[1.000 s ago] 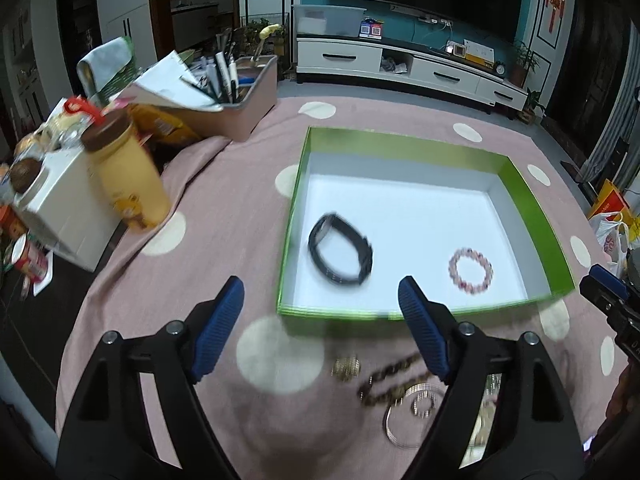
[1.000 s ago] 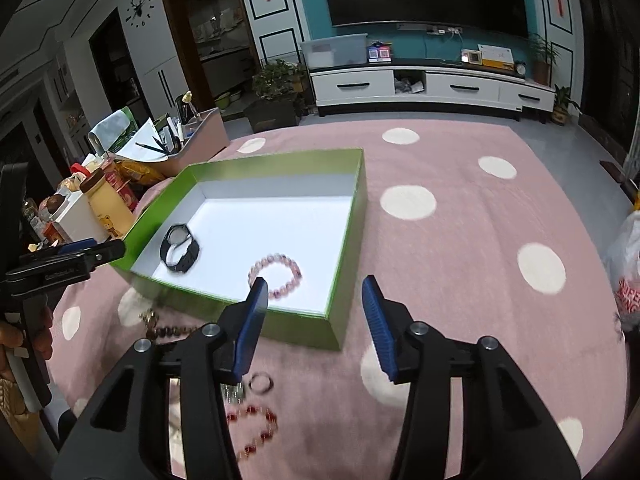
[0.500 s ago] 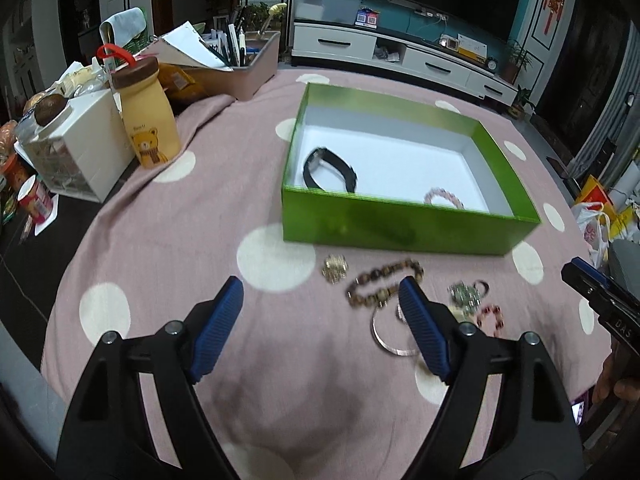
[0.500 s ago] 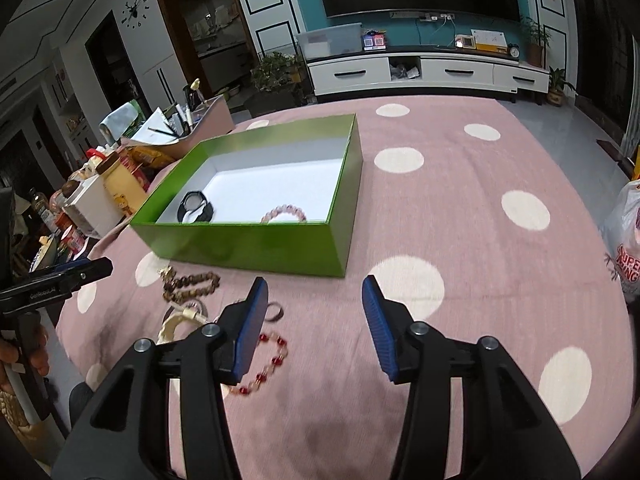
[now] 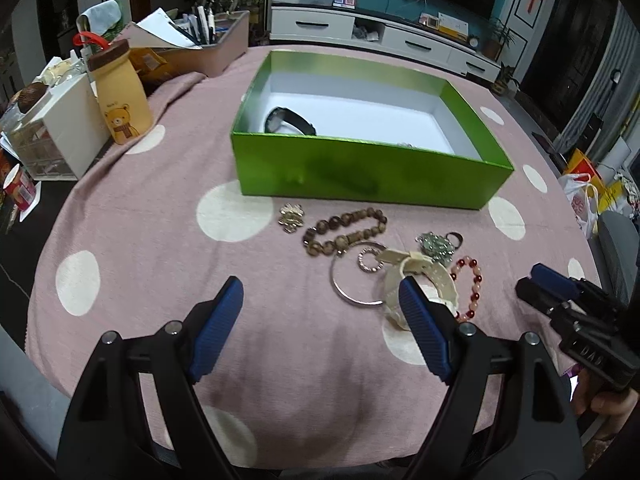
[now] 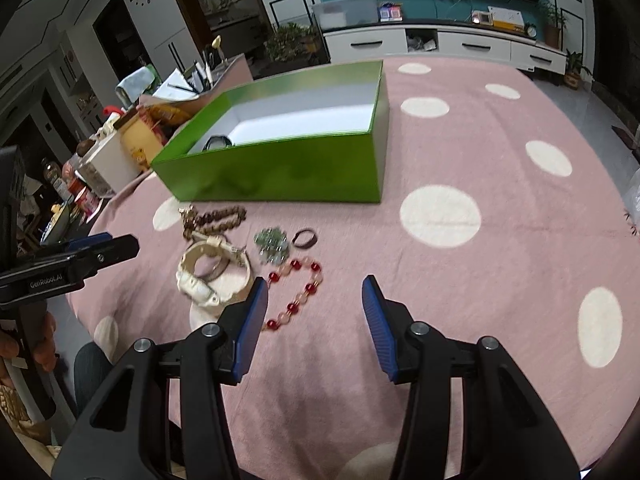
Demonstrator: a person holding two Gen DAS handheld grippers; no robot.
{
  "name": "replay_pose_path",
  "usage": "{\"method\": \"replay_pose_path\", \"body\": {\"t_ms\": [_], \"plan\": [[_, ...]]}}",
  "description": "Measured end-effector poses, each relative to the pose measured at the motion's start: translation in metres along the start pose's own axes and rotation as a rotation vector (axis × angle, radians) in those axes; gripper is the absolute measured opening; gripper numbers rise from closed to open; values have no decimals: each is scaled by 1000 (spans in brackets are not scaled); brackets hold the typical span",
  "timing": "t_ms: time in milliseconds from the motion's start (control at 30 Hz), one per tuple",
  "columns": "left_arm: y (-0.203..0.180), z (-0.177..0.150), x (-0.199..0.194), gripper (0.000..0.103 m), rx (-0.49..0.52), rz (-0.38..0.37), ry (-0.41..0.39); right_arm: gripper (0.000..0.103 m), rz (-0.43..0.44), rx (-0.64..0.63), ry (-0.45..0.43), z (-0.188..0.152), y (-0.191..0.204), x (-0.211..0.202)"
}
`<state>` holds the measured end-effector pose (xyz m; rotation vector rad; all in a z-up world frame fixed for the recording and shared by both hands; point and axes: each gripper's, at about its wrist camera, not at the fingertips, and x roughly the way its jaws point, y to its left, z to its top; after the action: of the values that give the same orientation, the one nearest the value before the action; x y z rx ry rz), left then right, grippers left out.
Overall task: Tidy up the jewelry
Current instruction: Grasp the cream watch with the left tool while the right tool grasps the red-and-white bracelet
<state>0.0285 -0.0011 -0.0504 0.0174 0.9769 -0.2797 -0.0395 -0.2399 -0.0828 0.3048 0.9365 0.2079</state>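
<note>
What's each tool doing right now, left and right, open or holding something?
Left tool: open, holding nothing, above the tablecloth.
Right tool: open, holding nothing, near the red bead bracelet.

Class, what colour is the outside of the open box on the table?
Bright green box, white inside; clearest in the left wrist view.

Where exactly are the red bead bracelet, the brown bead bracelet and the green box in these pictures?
red bead bracelet (image 6: 298, 294): right wrist view, on the beads along its right side.
brown bead bracelet (image 5: 345, 231): left wrist view, on the beads at the loop's middle.
green box (image 5: 360, 170): left wrist view, on its near outer wall.
</note>
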Motion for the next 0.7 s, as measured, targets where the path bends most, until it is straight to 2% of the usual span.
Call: {"method": "replay_pose_path", "body": {"t_ms": [367,467,700], "plan": [[-18,1,22,80,28,-19,48,49,-14,-2,48,-9,6,24],[-24,3,28,76,43,-26,58,49,-29,-11,51,-9,9,30],[-38,5,44,52,84,-30,85,46,-88,-107,45,-12,21,42]]}}
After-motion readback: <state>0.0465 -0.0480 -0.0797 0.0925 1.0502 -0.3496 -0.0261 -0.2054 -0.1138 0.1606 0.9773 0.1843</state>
